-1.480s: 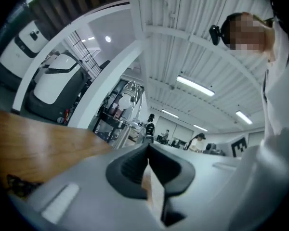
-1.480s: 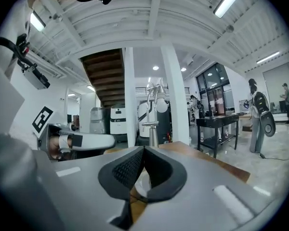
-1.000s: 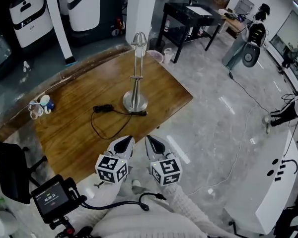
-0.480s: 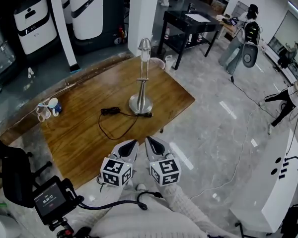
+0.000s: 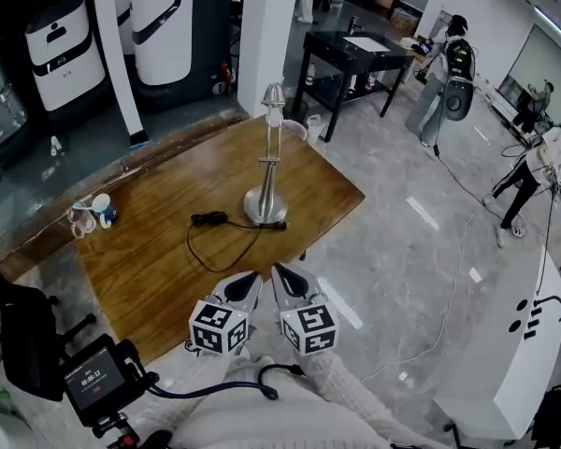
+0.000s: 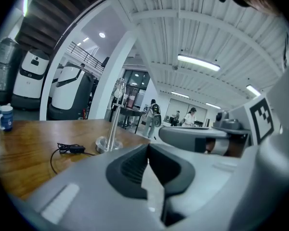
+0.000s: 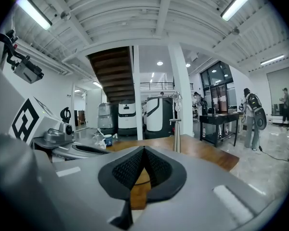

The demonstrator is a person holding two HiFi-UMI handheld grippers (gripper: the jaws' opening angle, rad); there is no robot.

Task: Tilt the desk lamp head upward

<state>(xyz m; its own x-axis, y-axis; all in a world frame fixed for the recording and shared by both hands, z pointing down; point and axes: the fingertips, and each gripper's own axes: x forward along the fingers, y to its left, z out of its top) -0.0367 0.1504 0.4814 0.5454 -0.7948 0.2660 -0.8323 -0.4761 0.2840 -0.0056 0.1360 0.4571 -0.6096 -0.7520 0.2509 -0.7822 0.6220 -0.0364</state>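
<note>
A silver desk lamp (image 5: 266, 181) stands upright on the wooden table (image 5: 159, 251), round base toward the table's right side, its head (image 5: 274, 94) at the top of the thin stem. Its black cord (image 5: 210, 224) loops left from the base. In the left gripper view the lamp (image 6: 111, 134) shows ahead on the tabletop. The right gripper view has the lamp stem (image 7: 176, 129) rising just right of centre. My left gripper (image 5: 245, 284) and right gripper (image 5: 284, 279) hover side by side off the table's near edge, both shut and empty, well short of the lamp.
Two cups (image 5: 92, 213) sit near the table's far left edge. A white pillar (image 5: 266, 26) and white machines (image 5: 61, 45) stand behind the table. A black side table (image 5: 355, 54) and people (image 5: 444, 73) are at the far right. A black chair (image 5: 23, 335) stands at left.
The view has shifted slightly: the table and lamp sit a little lower and to the right in the head view. Both grippers stay shut, side by side.
</note>
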